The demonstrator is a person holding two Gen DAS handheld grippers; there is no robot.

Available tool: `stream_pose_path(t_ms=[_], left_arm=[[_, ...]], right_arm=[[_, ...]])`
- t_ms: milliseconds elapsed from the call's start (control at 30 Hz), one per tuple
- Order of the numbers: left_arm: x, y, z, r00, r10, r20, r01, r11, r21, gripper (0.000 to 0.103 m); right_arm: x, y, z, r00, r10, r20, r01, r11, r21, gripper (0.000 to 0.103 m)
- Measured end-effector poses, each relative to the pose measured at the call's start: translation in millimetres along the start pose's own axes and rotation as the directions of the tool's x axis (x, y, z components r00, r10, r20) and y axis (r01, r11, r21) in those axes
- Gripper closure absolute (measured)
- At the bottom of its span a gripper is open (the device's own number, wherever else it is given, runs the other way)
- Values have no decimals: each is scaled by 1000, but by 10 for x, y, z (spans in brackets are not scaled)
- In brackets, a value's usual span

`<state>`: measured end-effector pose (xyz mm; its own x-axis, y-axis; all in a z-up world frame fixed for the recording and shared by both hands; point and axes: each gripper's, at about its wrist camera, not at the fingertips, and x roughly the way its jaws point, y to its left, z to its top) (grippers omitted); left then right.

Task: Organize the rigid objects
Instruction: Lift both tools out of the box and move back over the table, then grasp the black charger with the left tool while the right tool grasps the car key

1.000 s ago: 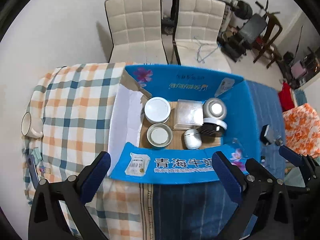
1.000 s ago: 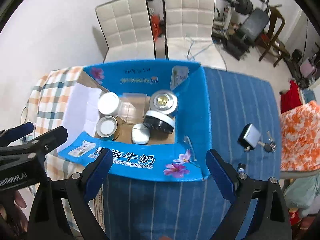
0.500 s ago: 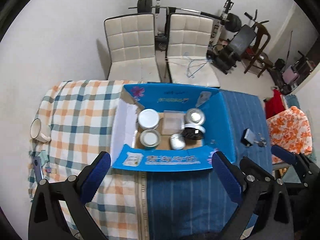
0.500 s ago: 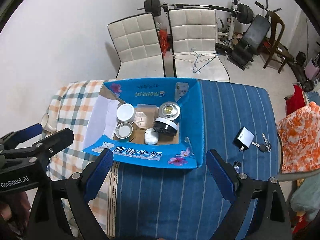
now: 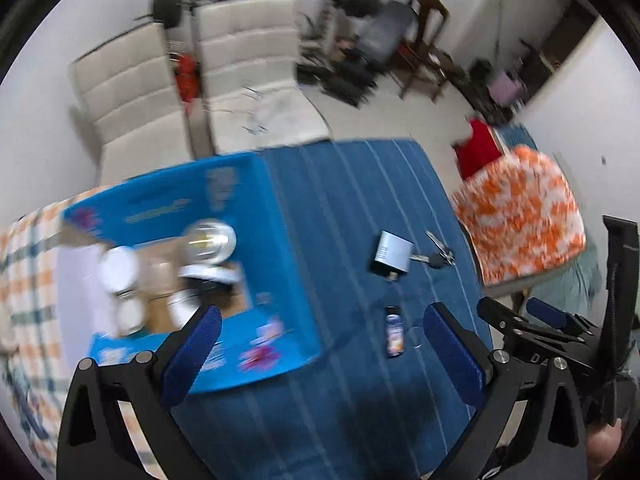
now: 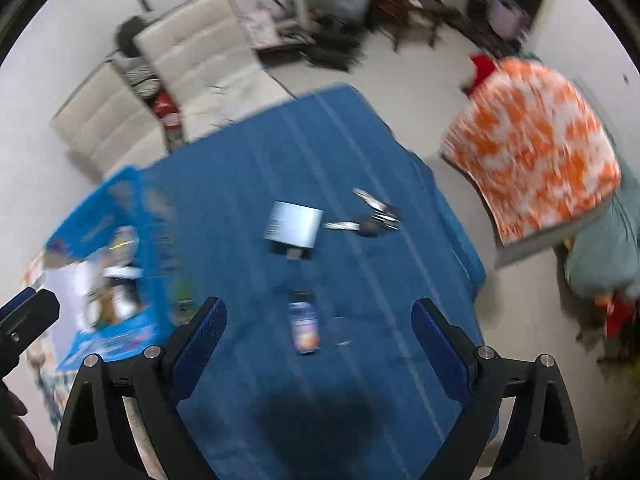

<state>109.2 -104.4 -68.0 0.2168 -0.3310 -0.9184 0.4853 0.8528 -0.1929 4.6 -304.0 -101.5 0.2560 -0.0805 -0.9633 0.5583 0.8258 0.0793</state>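
A blue cardboard box [image 5: 288,264] [image 6: 156,220] stands on the table with round tins and lids inside. On the blue striped cloth to its right lie a small grey box [image 5: 392,254] [image 6: 295,225], a bunch of keys [image 5: 438,257] [image 6: 372,222] and a small dark bottle [image 5: 394,332] [image 6: 304,330] on its side. My left gripper [image 5: 320,344] is open above the box's near right corner. My right gripper [image 6: 318,332] is open, with the bottle on the cloth below, between its fingers. Both views are blurred.
A checked cloth [image 5: 24,264] covers the table's left part. Two white padded chairs [image 5: 256,76] [image 6: 196,64] stand beyond the table. An orange patterned cushion [image 5: 520,208] [image 6: 536,136] sits on the right. Gym gear and a wooden chair [image 5: 420,40] fill the far room.
Both grippers have swung right and lower, from above the box to the blue cloth. The bottle, grey box and keys now sit near the middle of both views. Jaws stayed open.
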Motion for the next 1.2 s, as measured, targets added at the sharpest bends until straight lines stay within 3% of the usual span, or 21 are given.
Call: stream_pose_path(t_ms=[167,267,400,467,600,667,733,833,933,1000,1067,1133,1200], left_arm=[[847,-563,269,995,18,-99,-12,998,63,0],[1310,-786,374,987,-5,-162,17,997,73,0],[1902,-951,423,969,-7,-247,22,998,58,0],[2111,-975,436,963,0,-270,12,999,42,1],[2565,-937,471,945,10,-328,-19,1000,-24,1],[2669,-895,450,940,18,-341,-33,999,-40,14],[2618,-950,432,950,66,-304,-65,998,14,22],[2545,-912,377,949,94,-300,-90,996,27,41],[2489,-738,324,949,83,-303,-105,993,-56,41],[2479,-753,303,948,88,-305,-108,993,-49,41],[2501,-813,289,941,115,-318,-121,993,3,37],[2511,-852,278,936,139,-323,-139,990,24,37],[2490,-813,293,938,133,-321,-148,989,-24,43]], right_arm=[[643,-586,241,997,-35,-70,35,999,-7,7],[959,-750,434,995,-35,-92,30,998,-49,7],[1300,-805,727,993,-46,-108,32,991,-127,9],[1504,-786,872,990,-72,-119,52,985,-167,17],[1922,-851,1075,980,-75,-184,39,981,-189,21],[2022,-878,1115,975,-28,-218,-10,986,-169,21],[2075,-876,1119,972,12,-235,-50,987,-156,21],[2159,-772,1088,968,34,-250,-76,985,-158,21],[2179,-614,1016,976,-21,-216,-21,981,-194,22],[2141,-534,985,982,-38,-185,1,980,-197,34],[2105,-468,972,982,-91,-163,55,975,-215,66],[2079,-475,971,984,-96,-147,63,975,-215,67],[2055,-506,969,986,-85,-143,56,979,-197,67]])
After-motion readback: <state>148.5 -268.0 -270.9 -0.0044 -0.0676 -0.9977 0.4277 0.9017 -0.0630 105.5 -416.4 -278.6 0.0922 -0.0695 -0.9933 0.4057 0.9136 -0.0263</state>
